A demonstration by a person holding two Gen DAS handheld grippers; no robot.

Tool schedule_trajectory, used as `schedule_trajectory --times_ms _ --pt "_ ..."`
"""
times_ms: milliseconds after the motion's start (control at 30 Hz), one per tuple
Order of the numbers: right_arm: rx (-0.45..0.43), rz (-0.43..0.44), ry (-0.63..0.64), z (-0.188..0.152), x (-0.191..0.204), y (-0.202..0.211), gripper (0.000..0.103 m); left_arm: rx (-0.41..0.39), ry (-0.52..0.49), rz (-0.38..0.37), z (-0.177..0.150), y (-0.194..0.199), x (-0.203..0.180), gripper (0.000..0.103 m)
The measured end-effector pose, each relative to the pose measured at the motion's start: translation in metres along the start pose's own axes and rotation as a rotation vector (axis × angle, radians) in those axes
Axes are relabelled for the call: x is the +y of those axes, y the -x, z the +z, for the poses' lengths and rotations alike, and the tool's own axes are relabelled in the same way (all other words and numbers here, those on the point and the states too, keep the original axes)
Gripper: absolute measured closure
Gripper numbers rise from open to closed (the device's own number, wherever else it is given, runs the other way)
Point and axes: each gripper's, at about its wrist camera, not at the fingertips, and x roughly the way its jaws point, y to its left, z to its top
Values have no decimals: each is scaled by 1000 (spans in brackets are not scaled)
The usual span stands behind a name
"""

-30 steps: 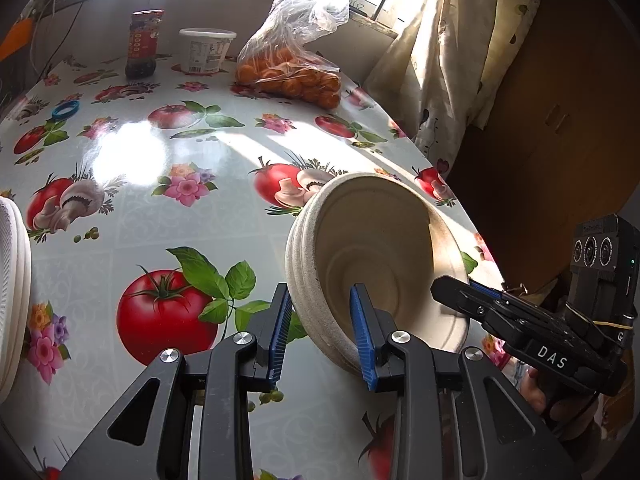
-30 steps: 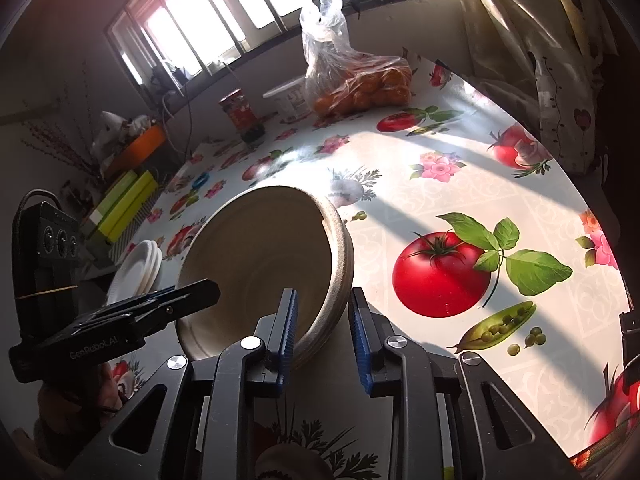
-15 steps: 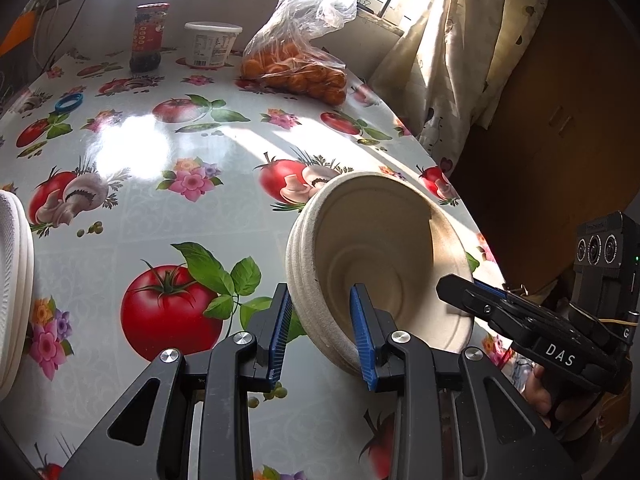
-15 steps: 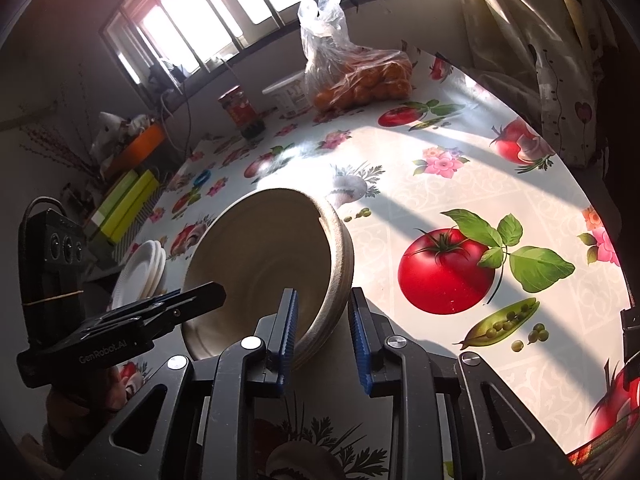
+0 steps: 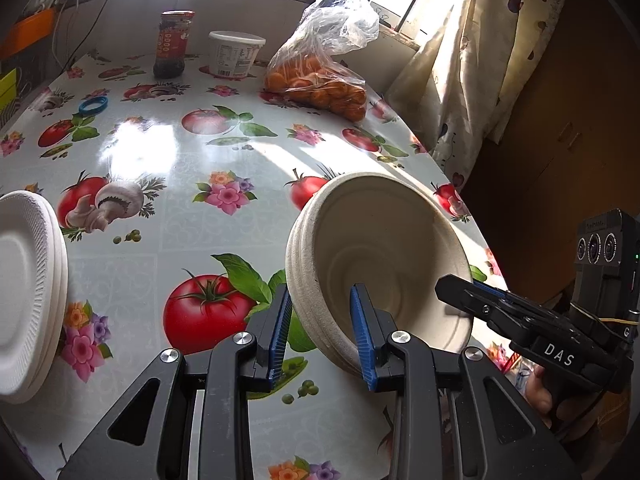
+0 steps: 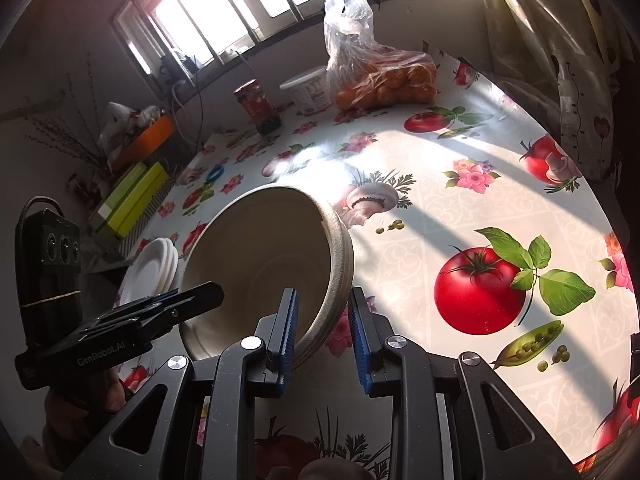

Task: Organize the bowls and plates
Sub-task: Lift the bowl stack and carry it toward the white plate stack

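Both grippers, the left gripper (image 5: pixel 320 332) and right gripper (image 6: pixel 322 332), are pinching opposite rims of the bowls (image 5: pixel 376 264), carrying the tilted stack above the table (image 5: pixel 180 216) and leftward, nearing the plates (image 5: pixel 28 300).

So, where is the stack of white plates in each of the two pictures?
Left wrist view: the stack of white plates lies at the far left edge, on the table.
Right wrist view: it is at the middle left, behind the left gripper and beside the bowl.
Shared landmark: the bag of oranges under the window.
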Motion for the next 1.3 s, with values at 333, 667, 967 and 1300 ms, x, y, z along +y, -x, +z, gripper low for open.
schedule_trajectory --times_ms 333,667,967,1300 --pt "38 51 48 13 28 -22 78 -34 59 42 2 21 28 72" --pt "80 104 93 24 59 -44 78 -80 118 82 3 43 58 72" --pt "114 146 139 32 90 -68 78 -110 167 122 2 60 86 72" --pt "142 187 180 39 126 -91 78 -138 211 167 0 81 118 72"
